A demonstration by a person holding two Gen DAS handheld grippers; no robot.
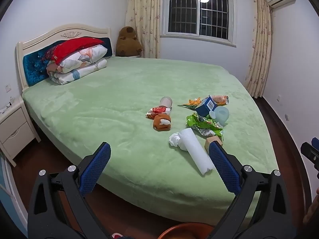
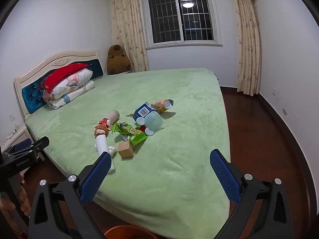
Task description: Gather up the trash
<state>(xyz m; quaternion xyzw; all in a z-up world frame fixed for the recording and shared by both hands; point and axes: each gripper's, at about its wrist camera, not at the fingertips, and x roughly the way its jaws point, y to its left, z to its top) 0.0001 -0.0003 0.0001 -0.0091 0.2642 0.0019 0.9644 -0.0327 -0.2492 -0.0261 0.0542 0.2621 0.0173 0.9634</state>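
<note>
In the left wrist view the left gripper point(image 1: 159, 159) hangs over the near edge of the bed point(image 1: 119, 103), its blue-padded fingers point(image 1: 95, 167) spread wide with nothing between them. The trash lies on the green cover toward the near right part of the bed: a white foam roll point(image 1: 196, 151) just beyond the right finger, a crumpled tissue point(image 1: 175, 139) touching its left side, a wooden block point(image 1: 209, 141) partly hidden behind the fingertip, a green wrapper point(image 1: 203, 124), a blue carton point(image 1: 207, 105), a pale plastic cup point(image 1: 222, 115), and further left a paper cup point(image 1: 166, 102) and a red snack bag point(image 1: 158, 112). The left and far stretches of the cover lie bare, up to folded quilts point(image 1: 79, 63) by the headboard. A nightstand point(image 1: 16, 127) stands at the left, and a brown basin rim point(image 1: 185, 231) shows at the bottom edge. In the right wrist view the right gripper point(image 2: 160, 161) also has its fingers point(image 2: 224, 175) wide apart and holds nothing, poised above the near corner of the bed, where the cover drops to dark floor point(image 2: 259, 139) on the right. The same heap sits ahead and to the left, the wooden block nearest, the foam roll running behind the left fingertip. The other gripper juts in at the left edge, gripped by a hand point(image 2: 12, 205). Open cover lies between the fingers and the pile.
</note>
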